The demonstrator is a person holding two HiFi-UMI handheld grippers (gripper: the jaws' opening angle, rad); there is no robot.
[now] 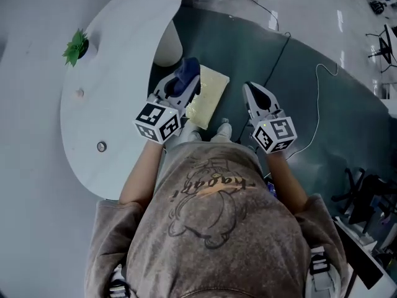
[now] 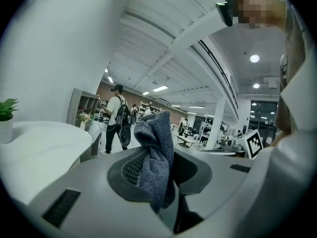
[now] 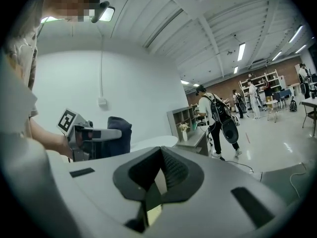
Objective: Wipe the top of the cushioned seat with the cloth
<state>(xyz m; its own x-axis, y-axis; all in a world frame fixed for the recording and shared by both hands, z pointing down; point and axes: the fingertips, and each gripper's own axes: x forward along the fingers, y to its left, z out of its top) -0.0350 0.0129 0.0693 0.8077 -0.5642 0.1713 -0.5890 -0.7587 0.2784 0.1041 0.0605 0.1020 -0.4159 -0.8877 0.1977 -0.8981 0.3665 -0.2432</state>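
Head view: the left gripper [image 1: 182, 84] holds a blue cloth [image 1: 187, 72] over the left edge of the pale seat [image 1: 209, 97], beside a white tabletop [image 1: 118, 61]. The right gripper [image 1: 255, 92] hangs just right of the seat. Left gripper view — jaws clamped on the cloth, which sticks up between them. Right gripper view — jaws together, nothing between.

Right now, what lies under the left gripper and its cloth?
The cushioned seat: its pale top shows beside the left gripper, whose jaws clamp the blue cloth. The seat's left part and whatever supports it are covered.
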